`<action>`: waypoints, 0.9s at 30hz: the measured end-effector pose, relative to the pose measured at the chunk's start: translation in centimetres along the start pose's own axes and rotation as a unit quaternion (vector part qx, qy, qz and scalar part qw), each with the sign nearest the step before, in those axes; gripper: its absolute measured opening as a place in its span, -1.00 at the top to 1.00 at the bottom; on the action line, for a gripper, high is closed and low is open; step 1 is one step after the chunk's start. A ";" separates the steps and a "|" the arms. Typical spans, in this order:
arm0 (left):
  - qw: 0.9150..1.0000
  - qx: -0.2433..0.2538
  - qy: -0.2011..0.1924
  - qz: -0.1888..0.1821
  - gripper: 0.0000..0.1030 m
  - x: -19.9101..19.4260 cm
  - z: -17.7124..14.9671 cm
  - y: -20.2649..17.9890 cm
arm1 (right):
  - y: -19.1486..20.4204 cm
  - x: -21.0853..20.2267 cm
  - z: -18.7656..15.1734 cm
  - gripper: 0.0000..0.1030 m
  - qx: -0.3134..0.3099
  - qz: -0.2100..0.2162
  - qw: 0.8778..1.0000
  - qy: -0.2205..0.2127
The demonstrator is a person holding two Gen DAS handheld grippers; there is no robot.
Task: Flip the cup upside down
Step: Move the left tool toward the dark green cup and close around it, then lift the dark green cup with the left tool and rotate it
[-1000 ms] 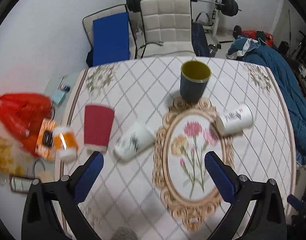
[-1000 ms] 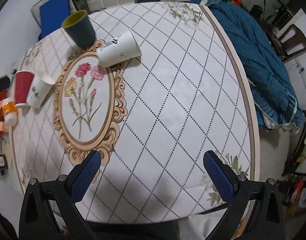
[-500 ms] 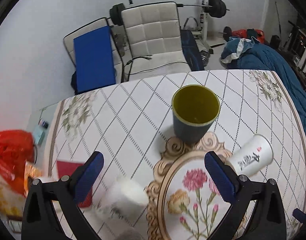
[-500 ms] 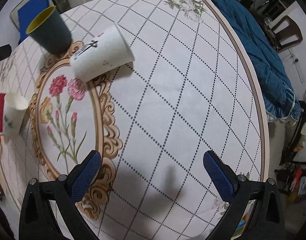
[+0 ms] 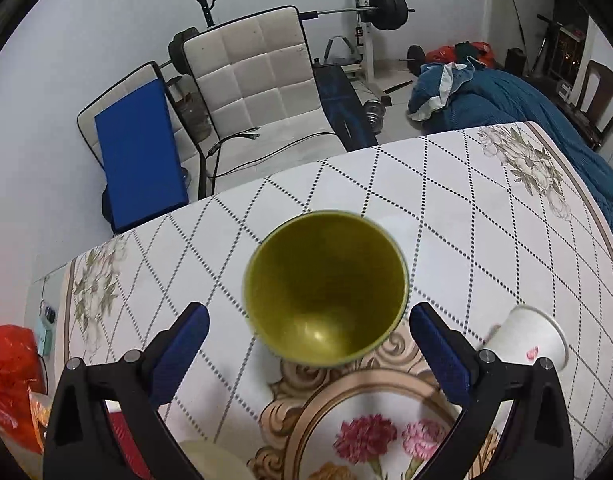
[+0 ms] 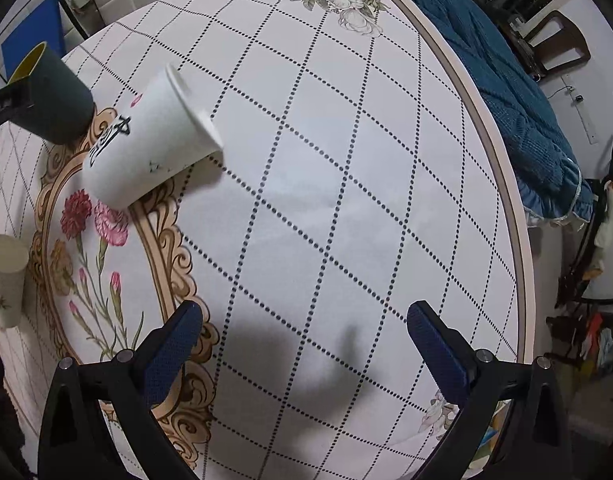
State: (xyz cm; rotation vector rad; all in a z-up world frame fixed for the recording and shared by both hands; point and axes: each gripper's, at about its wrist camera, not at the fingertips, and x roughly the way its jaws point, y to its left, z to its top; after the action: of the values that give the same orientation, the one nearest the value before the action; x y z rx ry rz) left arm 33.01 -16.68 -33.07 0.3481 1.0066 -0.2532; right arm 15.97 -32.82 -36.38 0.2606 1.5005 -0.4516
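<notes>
We hold the left gripper [image 5: 308, 344] spread wide around the upright cup [image 5: 325, 288] on the worktop [image 5: 486, 208], not touching. Our right gripper [image 6: 304, 338] hangs spread, empty.

Cup [image 5: 326, 292]: olive-yellow inside; in the right wrist view its outside [image 6: 58, 100] is dark slate-teal. Table [image 6: 346, 160] cloth: white, black dotted diamond lattice, tan border band, grey-green flower sprays at the edge; centre oval framed in tan scrollwork with red and pink carnations. Paper cup [image 6: 146, 140] on its side: white with black characters and a small red mark. Left gripper [image 5: 306, 340] and right gripper [image 6: 304, 338]: black frames, blue textured pads. Chair [image 5: 258, 80]: cream quilted squares. Blanket [image 6: 506, 80]: teal-blue.
</notes>
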 end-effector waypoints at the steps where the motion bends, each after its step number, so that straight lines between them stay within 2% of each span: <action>1: 1.000 0.001 0.000 0.000 -1.00 0.2 0.1 -0.2 | 0.0 0.0 0.1 -1.00 0.001 0.000 1.000 0.000; 5: 1.000 -0.001 0.001 -0.004 -0.97 1.5 0.7 -0.7 | -0.2 0.2 0.7 -1.00 0.003 0.000 1.000 -0.001; 9: 1.000 0.002 0.005 -0.006 -0.48 2.6 1.0 -1.1 | -0.2 0.4 1.0 -1.00 0.006 -0.001 1.000 -0.002; 11: 1.000 -0.003 0.005 -0.007 -0.38 2.9 1.1 -1.1 | -0.2 0.6 0.9 -1.00 0.007 -0.003 1.000 -0.002; 16: 1.000 -0.016 -0.003 -0.009 -0.36 2.9 1.2 -0.9 | -0.4 0.5 0.7 -1.00 0.010 -0.002 1.000 -0.006; 21: 1.000 -0.013 0.009 -0.004 -0.33 2.7 1.2 -1.1 | -0.5 -0.1 0.6 -1.00 0.009 0.000 1.000 -0.011; 27: 1.000 -0.014 0.013 -0.010 -0.33 0.1 0.9 -0.9 | -0.6 -0.5 0.4 -1.00 0.003 0.002 1.000 -0.013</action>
State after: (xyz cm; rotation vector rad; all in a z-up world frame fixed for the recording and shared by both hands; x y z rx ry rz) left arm 33.43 -17.84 -32.86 0.3171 1.0384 -0.2530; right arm 16.09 -33.48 -35.76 0.2609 1.4737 -0.4555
